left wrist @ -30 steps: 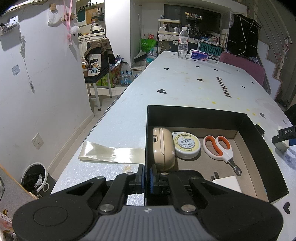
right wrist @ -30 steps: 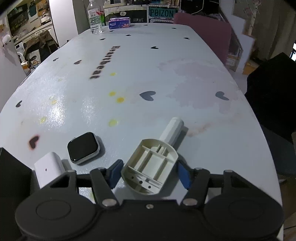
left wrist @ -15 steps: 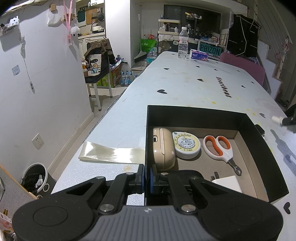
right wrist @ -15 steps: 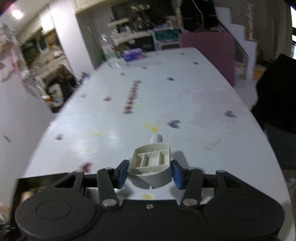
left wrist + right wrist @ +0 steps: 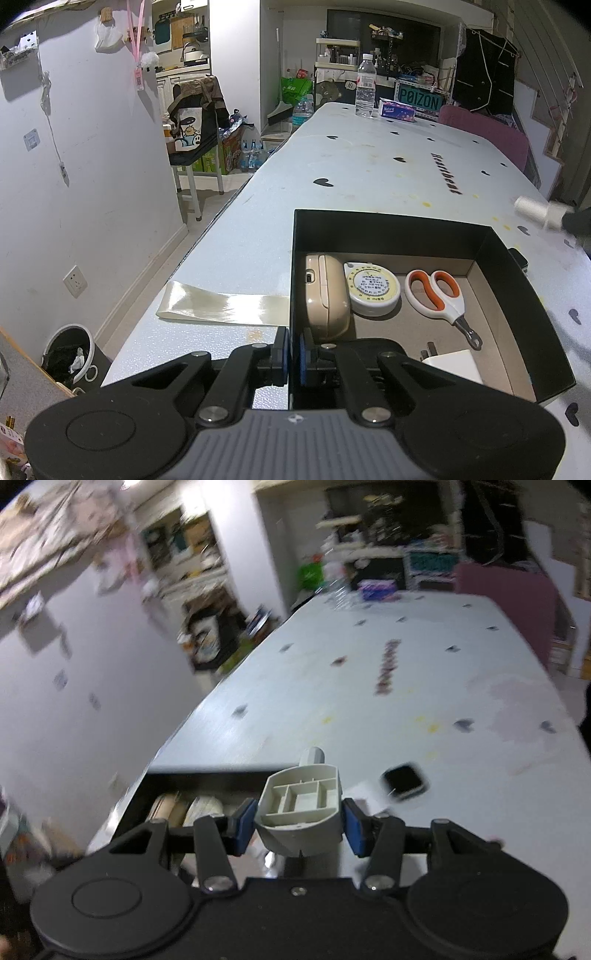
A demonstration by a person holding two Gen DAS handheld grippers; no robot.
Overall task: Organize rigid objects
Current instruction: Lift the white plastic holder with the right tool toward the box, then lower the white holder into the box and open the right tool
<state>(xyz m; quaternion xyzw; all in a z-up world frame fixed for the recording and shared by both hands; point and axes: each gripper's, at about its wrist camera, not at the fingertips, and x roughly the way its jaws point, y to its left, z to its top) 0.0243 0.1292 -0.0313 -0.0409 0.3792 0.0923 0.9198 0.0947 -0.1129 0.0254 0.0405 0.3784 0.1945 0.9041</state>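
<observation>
A black open box point(image 5: 388, 230) sits on the pale table point(image 5: 369, 173). Inside it lie a beige case point(image 5: 325, 295), a round tape measure point(image 5: 373, 288), orange-handled scissors point(image 5: 439, 295) and a white charger point(image 5: 454, 365). My left gripper point(image 5: 293, 354) is shut on the box's near left wall. My right gripper point(image 5: 299, 825) is shut on a cream plastic piece point(image 5: 299, 797) with a ribbed hollow base and a round stem. It hangs in the air by the box point(image 5: 207, 771); its stem tip point(image 5: 539, 212) shows at the right edge of the left wrist view.
A smartwatch point(image 5: 402, 781) lies on the table right of the box, with a white case point(image 5: 364, 794) beside it. A strip of shiny tape point(image 5: 221, 304) lies left of the box. A water bottle point(image 5: 365, 90) and a tissue pack point(image 5: 397, 110) stand at the far end.
My right gripper closed on the cream piece, lifted it off the table and swung left toward the box. The left gripper and the box have not moved.
</observation>
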